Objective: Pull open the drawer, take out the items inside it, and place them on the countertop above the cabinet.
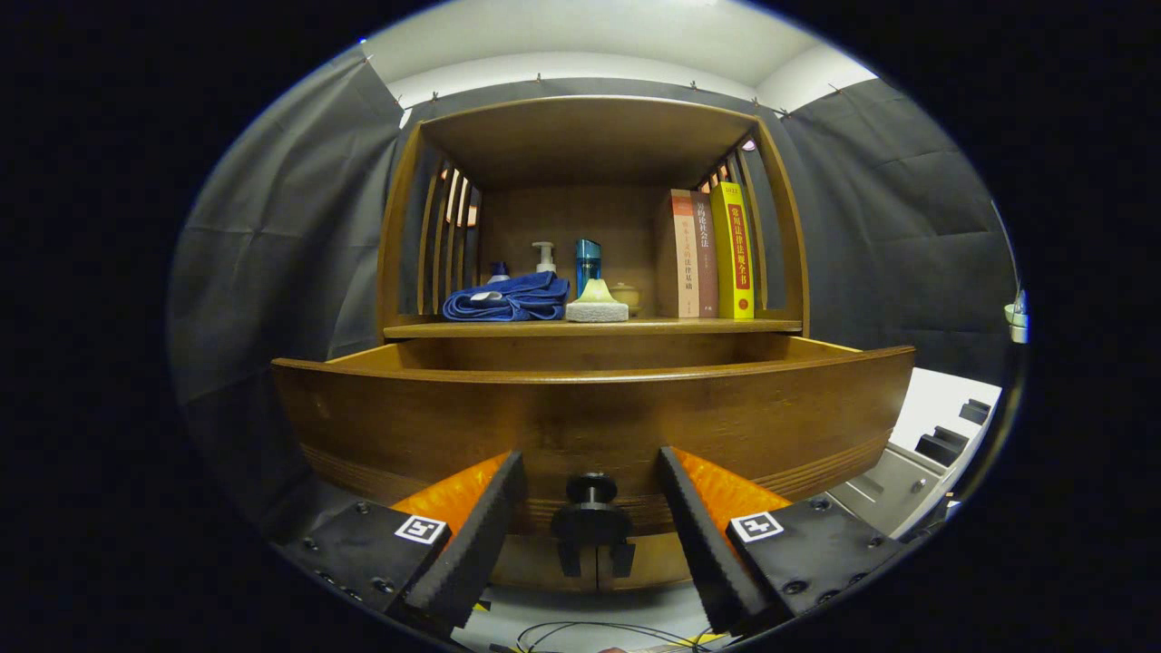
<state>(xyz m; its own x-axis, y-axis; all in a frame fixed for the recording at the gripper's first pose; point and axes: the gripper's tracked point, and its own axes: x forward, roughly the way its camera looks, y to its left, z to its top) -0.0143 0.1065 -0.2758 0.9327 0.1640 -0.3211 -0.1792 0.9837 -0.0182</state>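
Counted one pulled-out drawer (594, 408), one knob (591, 490), two books (712, 254), one blue towel (508, 299), one sponge (596, 304), three bottles (588, 258), plus one gripper (591, 517) with fingers spread apart.

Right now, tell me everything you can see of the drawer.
The drawer is brown wood with a grooved band along its front's lower edge. It stands pulled out from under the countertop, its lighter inner walls showing; its inside is hidden behind the front. A black round knob sits low at the middle. The open gripper flanks that knob, fingers apart, not touching it.
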